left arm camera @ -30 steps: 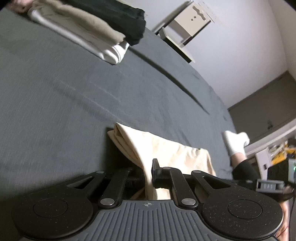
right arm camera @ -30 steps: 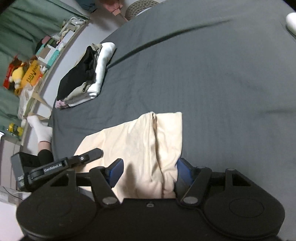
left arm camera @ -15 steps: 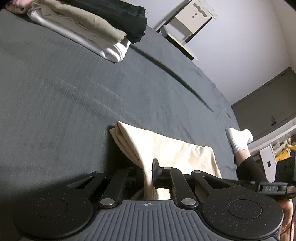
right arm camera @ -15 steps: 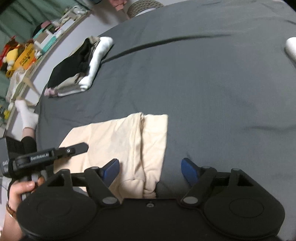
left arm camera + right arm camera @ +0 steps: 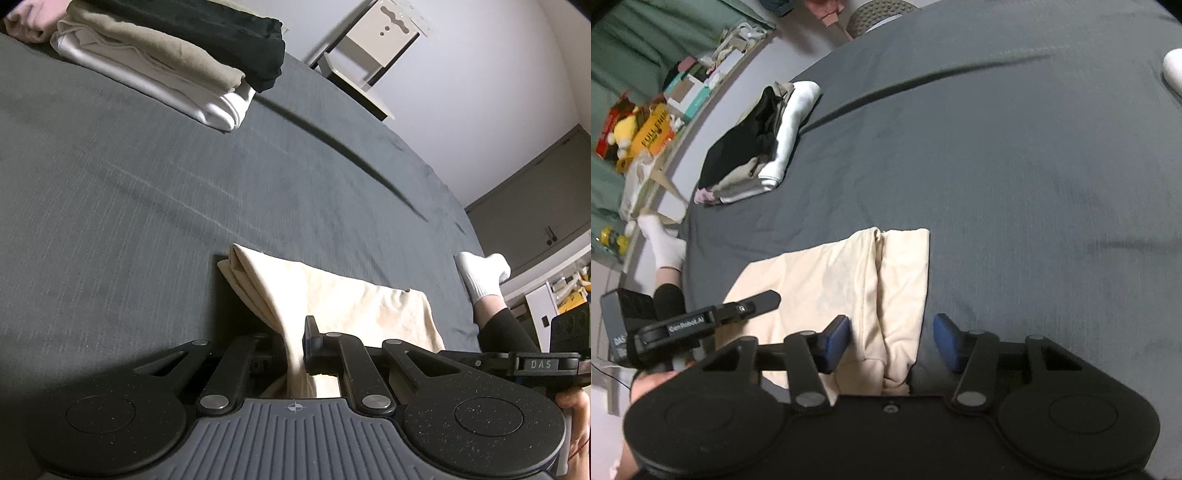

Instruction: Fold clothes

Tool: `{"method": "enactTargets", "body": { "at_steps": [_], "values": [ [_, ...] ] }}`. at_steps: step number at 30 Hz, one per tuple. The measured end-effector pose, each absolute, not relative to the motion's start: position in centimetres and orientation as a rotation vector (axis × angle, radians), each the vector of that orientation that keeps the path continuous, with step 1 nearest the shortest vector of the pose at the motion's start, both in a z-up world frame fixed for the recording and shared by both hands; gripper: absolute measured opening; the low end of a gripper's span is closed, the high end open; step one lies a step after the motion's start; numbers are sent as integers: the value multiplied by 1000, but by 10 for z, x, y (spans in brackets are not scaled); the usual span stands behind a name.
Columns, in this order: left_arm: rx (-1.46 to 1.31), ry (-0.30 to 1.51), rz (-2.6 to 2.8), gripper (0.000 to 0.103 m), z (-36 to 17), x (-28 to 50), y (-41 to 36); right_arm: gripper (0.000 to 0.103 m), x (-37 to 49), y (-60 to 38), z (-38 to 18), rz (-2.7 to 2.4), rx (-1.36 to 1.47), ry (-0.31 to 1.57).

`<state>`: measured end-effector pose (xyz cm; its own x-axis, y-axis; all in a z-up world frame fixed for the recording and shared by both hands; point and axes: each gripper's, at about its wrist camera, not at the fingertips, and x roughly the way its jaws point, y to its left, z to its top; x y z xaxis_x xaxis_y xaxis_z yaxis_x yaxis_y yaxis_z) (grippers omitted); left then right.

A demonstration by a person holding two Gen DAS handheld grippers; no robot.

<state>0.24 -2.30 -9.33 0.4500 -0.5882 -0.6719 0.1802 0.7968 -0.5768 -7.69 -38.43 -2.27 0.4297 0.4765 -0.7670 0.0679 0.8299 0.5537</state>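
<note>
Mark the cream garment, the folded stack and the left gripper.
cream garment (image 5: pixel 827 273): right wrist view, flat top layer.
folded stack (image 5: pixel 207 92): left wrist view, white bottom piece.
left gripper (image 5: pixel 293 343): left wrist view, between fingertips.

Dim, even indoor light fills both views, with no glare. Fisheye distortion bows the dark grey bedspread (image 5: pixel 184 177) and darkens the frame corners. Soft shadow sits beside the cream garment (image 5: pixel 332 295). Mild blur softens the shelf clutter (image 5: pixel 646 133).

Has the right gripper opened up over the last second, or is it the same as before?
Yes. The right gripper has spread its jaws: a second ago the right blue pad touched the cream garment; now it stands clear of it, over the dark bedsheet.
</note>
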Motion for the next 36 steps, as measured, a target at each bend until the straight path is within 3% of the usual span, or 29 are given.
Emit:
{"method": "enactTargets", "body": {
  "at_steps": [11, 15, 24, 27, 36],
  "values": [
    [-469, 1006, -499, 7, -95, 4, -23, 50, -70, -368, -27, 315, 569, 1113],
    [-472, 1002, -494, 7, -94, 2, -22, 34, -67, -371, -33, 352, 641, 1109],
    [-411, 971, -490, 7, -91, 0, -29, 29, -73, -380, -50, 344, 778, 1115],
    [-354, 941, -471, 7, -87, -2, -36, 13, -64, -376, -59, 331, 836, 1072],
    [-282, 845, -461, 7, -43, -1, -23, 11, -65, -355, -14, 386, 828, 928]
  ]
}}
